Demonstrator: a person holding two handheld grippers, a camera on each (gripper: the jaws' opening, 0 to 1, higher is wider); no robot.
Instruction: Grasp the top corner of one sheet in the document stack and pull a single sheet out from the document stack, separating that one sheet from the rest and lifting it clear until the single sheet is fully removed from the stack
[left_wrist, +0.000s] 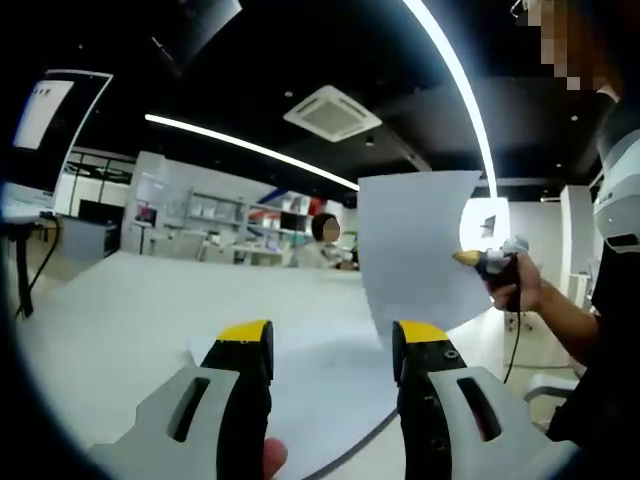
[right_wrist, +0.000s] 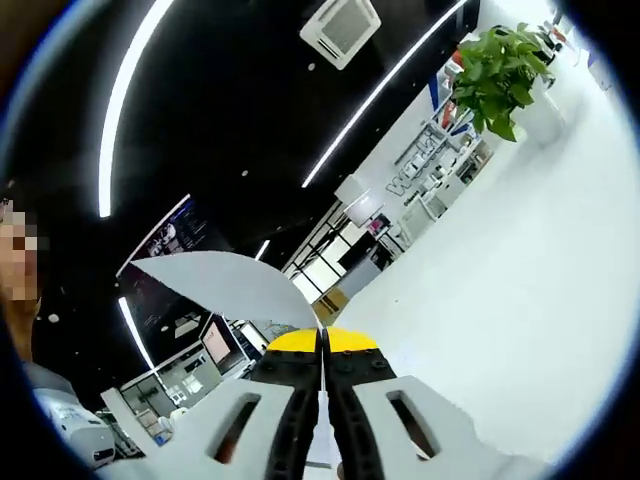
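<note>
Above the white table (left_wrist: 120, 320), well clear of it, a single sheet (left_wrist: 415, 250) is held upright by its right edge. That sheet (right_wrist: 225, 285) is clamped between the closed yellow-tipped jaws of the right gripper (right_wrist: 322, 345). On the table's near part, the document stack (left_wrist: 320, 390) is seen lying flat. Over it the left gripper (left_wrist: 332, 338) is held, jaws parted, gripping nothing. A potted plant (right_wrist: 500, 60) is noted far off.

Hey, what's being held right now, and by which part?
The right gripper is shut on the sheet, pinching its edge. The left gripper is open, holding nothing.
</note>
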